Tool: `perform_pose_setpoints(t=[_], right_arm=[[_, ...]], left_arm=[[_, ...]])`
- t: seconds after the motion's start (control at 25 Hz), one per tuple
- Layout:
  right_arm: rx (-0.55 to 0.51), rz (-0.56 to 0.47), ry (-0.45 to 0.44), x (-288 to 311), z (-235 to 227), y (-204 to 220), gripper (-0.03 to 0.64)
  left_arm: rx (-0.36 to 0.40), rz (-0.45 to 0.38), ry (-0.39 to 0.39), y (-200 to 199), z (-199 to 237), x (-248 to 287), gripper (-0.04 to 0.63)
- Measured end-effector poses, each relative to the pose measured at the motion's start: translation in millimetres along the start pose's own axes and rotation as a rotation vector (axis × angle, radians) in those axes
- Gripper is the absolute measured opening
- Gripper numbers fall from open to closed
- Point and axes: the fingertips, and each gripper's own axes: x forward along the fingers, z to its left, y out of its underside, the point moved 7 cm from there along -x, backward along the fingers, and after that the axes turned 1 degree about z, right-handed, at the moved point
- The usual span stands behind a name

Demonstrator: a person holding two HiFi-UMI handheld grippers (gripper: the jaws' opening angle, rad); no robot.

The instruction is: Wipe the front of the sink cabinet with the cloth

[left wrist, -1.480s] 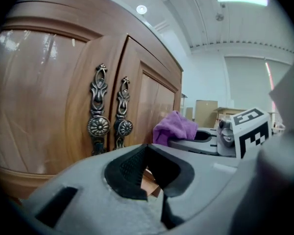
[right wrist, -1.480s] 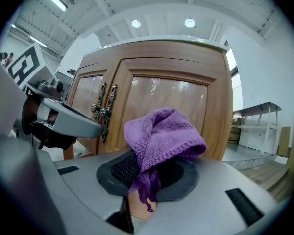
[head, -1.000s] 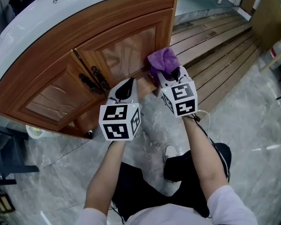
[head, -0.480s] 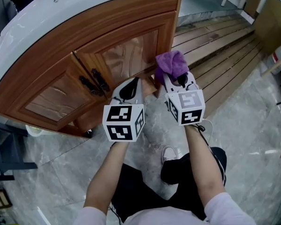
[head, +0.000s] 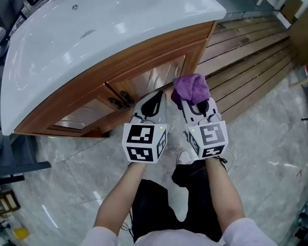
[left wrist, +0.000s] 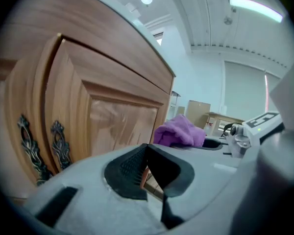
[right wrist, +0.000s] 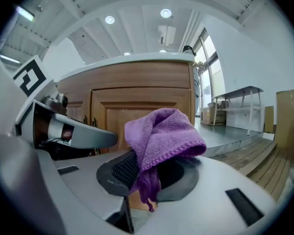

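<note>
A purple cloth (head: 191,88) (right wrist: 161,138) is bunched in my right gripper (head: 193,102) (right wrist: 146,173), which is shut on it. The cloth hangs just off the right door of the wooden sink cabinet (head: 143,60) (right wrist: 137,104), near the cabinet's right corner; contact with the wood cannot be told. My left gripper (head: 152,104) (left wrist: 146,173) is beside it on the left, jaws shut with nothing between them, pointing at the right door close to the dark ornate handles (head: 122,100) (left wrist: 41,146). From the left gripper view the cloth (left wrist: 179,132) shows beyond the jaws.
A white sink top (head: 92,29) overhangs the cabinet. Wooden decking (head: 251,50) runs to the right of it. A marble floor (head: 66,188) lies below, with the person's shoes (head: 185,160) under the grippers. Dark frames (head: 10,168) stand at the left.
The view has risen, so the white sink top now shows and the doors look foreshortened. Both grippers have moved up and back from the doors, the cloth still held.
</note>
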Motion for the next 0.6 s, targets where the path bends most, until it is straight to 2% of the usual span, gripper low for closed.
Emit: perform_pose_setpoints(t=[0.2, 0.6], right_arm=[[0.038, 0.02, -0.042, -24, 23, -58, 0.074], [0.024, 0.027, -0.171, -101, 88, -195, 0.074]], left_arm=[[-0.011, 0.021, -0.012, -51, -12, -38, 0.006], [-0.059, -0.004, -0.132, -160, -44, -169, 0.005]])
